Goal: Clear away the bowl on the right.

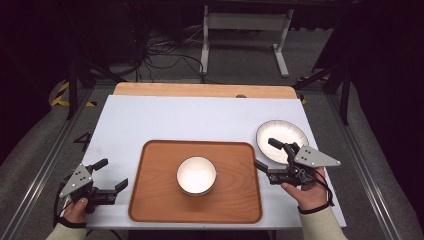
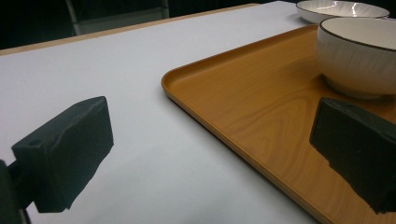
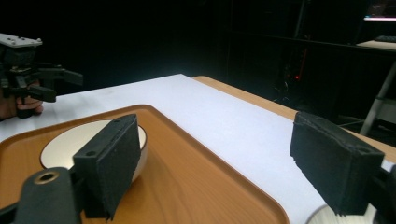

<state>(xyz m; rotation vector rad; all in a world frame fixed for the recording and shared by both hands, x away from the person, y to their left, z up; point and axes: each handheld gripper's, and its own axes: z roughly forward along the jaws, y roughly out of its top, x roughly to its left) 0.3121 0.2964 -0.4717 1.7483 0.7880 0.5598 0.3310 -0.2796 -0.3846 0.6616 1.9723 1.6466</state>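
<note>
On the white table [image 1: 150,120] the wooden tray [image 1: 155,200] held the bowl [image 1: 196,175], and the plate [image 1: 280,135] (beside it) wanted the empty, spread right gripper [image 1: 263,154] squarely over its rim, the left gripper [image 1: 111,174] gaping idle.

You have two grippers in hand: the left gripper [image 1: 112,176], jaws apart and empty, and the right gripper [image 1: 268,153], jaws spread with nothing between them. Between the two lies one wooden tray [image 1: 155,200]. On it sits one white bowl [image 1: 196,175], ahead of your right gripper's jaws and well off to the side of your left. Just under and beyond your right gripper lies one white plate [image 1: 282,132]. One table [image 1: 165,120] carries them all: one bowl, one plate, one tray.
</note>
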